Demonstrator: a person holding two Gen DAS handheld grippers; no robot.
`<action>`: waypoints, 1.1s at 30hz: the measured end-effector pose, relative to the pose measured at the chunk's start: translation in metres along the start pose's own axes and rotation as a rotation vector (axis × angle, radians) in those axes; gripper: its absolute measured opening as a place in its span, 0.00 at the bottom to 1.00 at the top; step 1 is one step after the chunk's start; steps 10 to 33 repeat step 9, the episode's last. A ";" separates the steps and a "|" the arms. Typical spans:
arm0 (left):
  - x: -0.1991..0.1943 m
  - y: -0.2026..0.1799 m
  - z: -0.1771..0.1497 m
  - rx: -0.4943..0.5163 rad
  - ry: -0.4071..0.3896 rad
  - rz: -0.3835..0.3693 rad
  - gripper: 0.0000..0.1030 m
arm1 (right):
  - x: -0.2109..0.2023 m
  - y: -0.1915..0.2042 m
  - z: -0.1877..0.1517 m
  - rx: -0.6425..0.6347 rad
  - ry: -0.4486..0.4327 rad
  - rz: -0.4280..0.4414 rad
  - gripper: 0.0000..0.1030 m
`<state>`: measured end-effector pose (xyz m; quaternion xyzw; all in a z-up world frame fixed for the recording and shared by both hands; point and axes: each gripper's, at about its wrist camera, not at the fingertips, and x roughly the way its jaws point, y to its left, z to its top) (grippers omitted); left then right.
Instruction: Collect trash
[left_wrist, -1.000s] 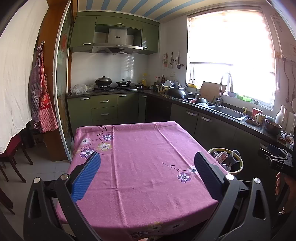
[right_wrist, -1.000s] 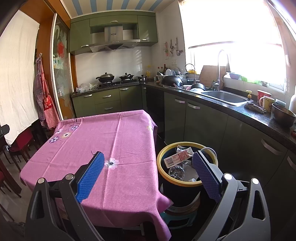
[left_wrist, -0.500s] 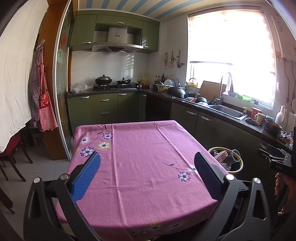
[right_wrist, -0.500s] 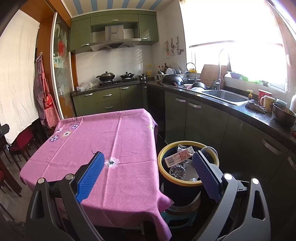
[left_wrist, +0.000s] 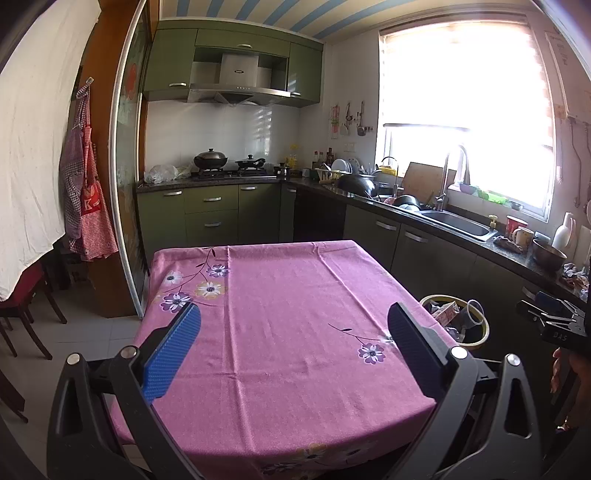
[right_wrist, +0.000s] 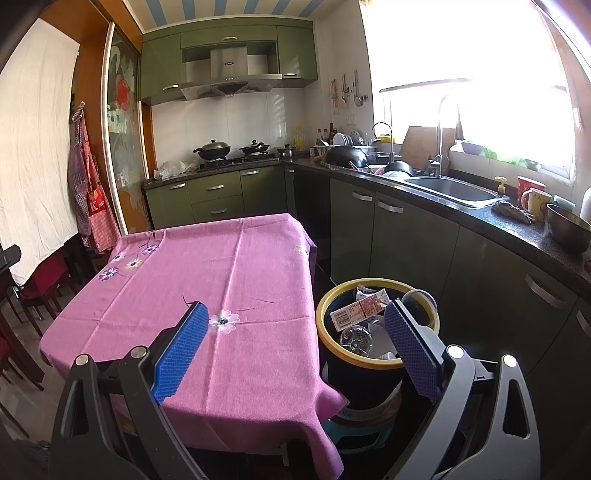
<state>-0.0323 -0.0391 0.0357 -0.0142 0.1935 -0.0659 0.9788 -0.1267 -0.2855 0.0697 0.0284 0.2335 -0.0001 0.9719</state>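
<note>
The left tool (left_wrist: 293, 332) hangs over the pink-clothed worktop (left_wrist: 288, 314), fingers spread apart and holding nothing. The right tool (right_wrist: 295, 332) is likewise apart, above the yellow-rimmed bin (right_wrist: 325, 343) beside the worktop, where the trash (right_wrist: 356, 308) lies.

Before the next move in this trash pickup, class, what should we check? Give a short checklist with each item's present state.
1. Left hand-held gripper open, holding nothing: ok.
2. Right hand-held gripper open, holding nothing: ok.
3. Trash bin upright beside the table: ok.
4. Room left in the bin: cannot tell; a wrapper and a clear cup reach its rim.
5. Trash left on the pink tablecloth: none visible, ok.
</note>
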 end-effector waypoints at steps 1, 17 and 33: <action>0.002 0.000 0.000 -0.001 0.008 -0.001 0.94 | 0.001 0.000 -0.001 0.000 0.001 0.000 0.92; 0.035 0.013 -0.004 -0.020 0.090 0.002 0.94 | 0.016 0.002 -0.001 -0.001 0.026 0.016 0.93; 0.035 0.013 -0.004 -0.020 0.090 0.002 0.94 | 0.016 0.002 -0.001 -0.001 0.026 0.016 0.93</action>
